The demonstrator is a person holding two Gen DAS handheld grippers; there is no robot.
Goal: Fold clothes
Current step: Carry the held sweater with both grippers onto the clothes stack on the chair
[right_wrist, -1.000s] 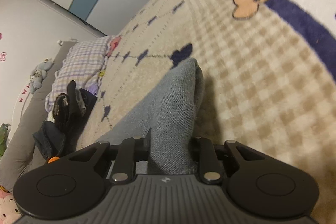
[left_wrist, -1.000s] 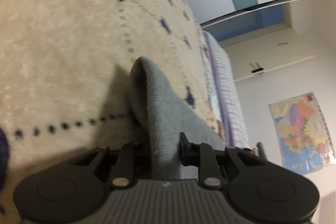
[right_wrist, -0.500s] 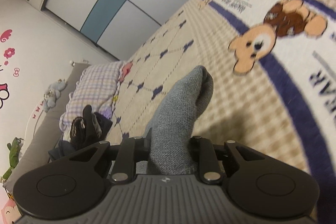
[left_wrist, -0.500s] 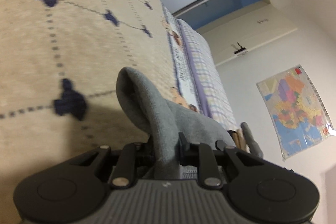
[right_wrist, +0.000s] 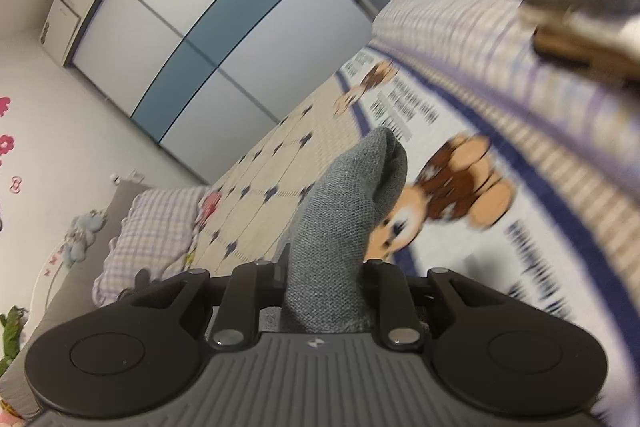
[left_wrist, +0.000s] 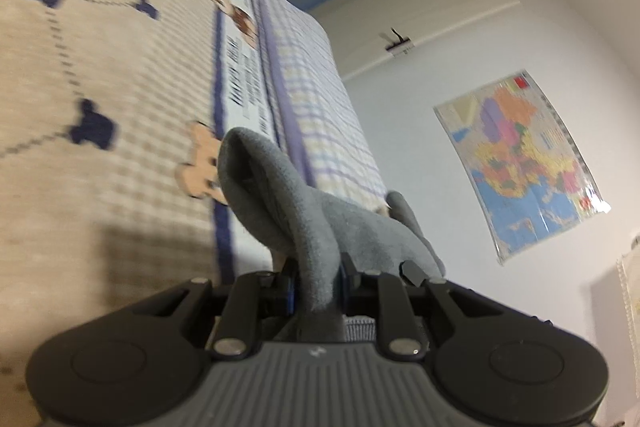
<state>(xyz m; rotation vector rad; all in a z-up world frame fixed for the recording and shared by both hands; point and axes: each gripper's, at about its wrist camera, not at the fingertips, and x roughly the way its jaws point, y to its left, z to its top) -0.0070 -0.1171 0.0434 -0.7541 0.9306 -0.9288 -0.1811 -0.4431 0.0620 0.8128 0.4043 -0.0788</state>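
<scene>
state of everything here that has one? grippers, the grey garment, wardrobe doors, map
left gripper: shut on the grey garment
right gripper: shut on the grey garment
grey garment: pinched in both grippers, lifted off the bear blanket
wardrobe doors: closed
wall map: hanging, lower edge curling

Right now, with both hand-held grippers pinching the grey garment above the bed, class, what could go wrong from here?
1. Each hand-held gripper, left and right, clamps only a narrow bunch of the grey garment; a tug might pull it free.
2. The fabric between them sags, so the fold could land creased on the bear-print blanket.
3. The blanket appears blurred; a fast swing could misalign the edges.
</scene>
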